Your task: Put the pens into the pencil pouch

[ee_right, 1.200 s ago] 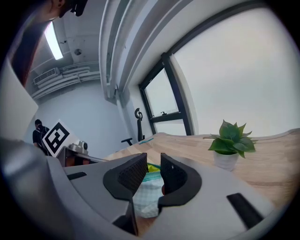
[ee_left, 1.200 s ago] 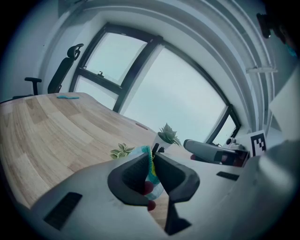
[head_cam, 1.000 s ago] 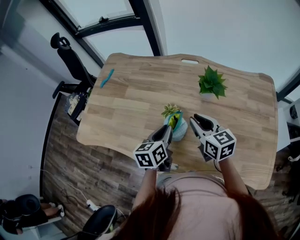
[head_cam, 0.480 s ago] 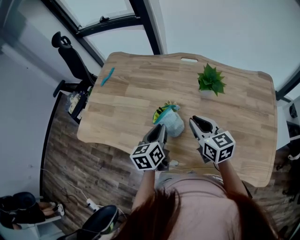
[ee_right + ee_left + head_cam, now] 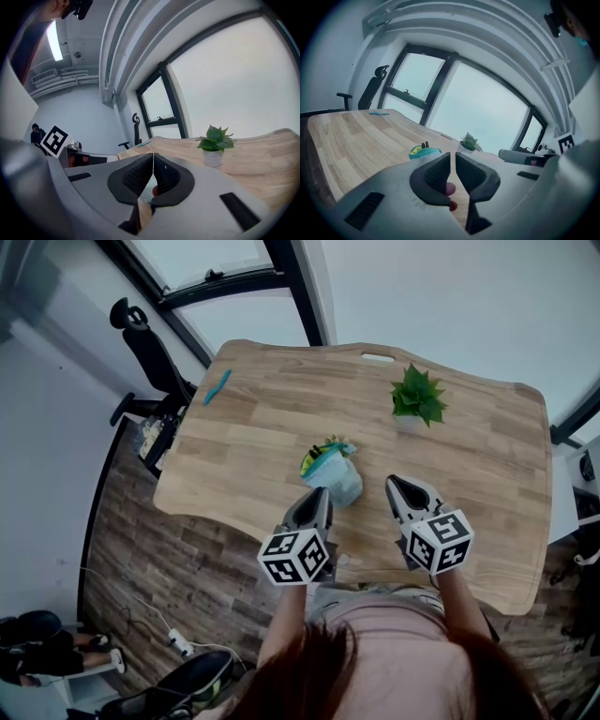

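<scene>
A pale blue pencil pouch [image 5: 336,482] with a teal rim lies on the wooden table [image 5: 253,446], its mouth stuffed with yellow and green pens [image 5: 323,455]. The left gripper view shows the pouch [image 5: 424,152] ahead with dark pen ends sticking up. A teal pen [image 5: 217,387] lies alone near the far left corner. My left gripper [image 5: 317,495] hovers just short of the pouch, jaws shut with only a thin slit and nothing in them. My right gripper [image 5: 394,482] hangs to the pouch's right; its jaws are closing and meet at the tips, empty.
A small potted plant [image 5: 417,397] stands at the back right of the table, also ahead in the right gripper view [image 5: 214,143]. A black office chair [image 5: 141,338] stands beyond the table's left corner. The table's near edge runs just under both grippers.
Both grippers drew back toward the person and rose a little. The pouch now lies farther from them, tipped toward the upper left. The right jaws closed.
</scene>
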A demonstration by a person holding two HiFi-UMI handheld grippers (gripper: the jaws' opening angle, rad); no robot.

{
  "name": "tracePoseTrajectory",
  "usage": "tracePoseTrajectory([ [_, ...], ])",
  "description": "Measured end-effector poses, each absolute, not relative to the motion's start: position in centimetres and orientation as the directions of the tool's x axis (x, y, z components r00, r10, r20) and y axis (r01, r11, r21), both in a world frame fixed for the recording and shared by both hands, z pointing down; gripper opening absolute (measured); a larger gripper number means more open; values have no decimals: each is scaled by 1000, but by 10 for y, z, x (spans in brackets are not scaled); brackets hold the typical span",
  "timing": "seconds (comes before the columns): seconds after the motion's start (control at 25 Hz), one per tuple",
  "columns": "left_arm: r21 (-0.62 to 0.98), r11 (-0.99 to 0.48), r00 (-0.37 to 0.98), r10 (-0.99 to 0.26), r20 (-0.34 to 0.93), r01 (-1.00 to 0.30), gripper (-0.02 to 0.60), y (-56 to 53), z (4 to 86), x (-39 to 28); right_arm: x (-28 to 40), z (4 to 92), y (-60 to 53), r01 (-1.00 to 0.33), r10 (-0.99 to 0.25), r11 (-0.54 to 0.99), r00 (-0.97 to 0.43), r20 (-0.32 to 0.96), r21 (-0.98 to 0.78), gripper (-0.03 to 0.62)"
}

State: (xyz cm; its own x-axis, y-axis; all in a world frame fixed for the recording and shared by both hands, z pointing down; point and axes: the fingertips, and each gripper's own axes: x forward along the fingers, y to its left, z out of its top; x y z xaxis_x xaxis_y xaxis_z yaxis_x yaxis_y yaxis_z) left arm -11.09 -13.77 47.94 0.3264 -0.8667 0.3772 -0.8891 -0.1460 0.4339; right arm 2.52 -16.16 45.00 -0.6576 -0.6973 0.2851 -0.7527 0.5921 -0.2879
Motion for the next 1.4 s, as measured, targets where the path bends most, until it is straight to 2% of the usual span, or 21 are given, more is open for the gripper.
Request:
tracePoseTrajectory([
  [0.2, 398, -166, 318, -879, 355, -902, 18, -128, 465, -95, 39, 438, -153, -762, -710, 614, -647, 277, -204, 2],
  [0.6, 275, -194, 279, -905, 321, -942, 2, -116, 433, -63, 71, 413, -142, -764, -732, 625, -644, 220, -157, 0],
  [0.96, 175, -259, 300, -911, 282, -950, 2, -107, 403, -44, 78, 381, -134, -764, -759, 626, -643, 104, -155, 0],
  [1.4, 107, -301, 317, -930, 188, -948, 2, -83, 364, -63, 64, 366, -107, -812, -810, 570, -581, 78, -129, 0],
])
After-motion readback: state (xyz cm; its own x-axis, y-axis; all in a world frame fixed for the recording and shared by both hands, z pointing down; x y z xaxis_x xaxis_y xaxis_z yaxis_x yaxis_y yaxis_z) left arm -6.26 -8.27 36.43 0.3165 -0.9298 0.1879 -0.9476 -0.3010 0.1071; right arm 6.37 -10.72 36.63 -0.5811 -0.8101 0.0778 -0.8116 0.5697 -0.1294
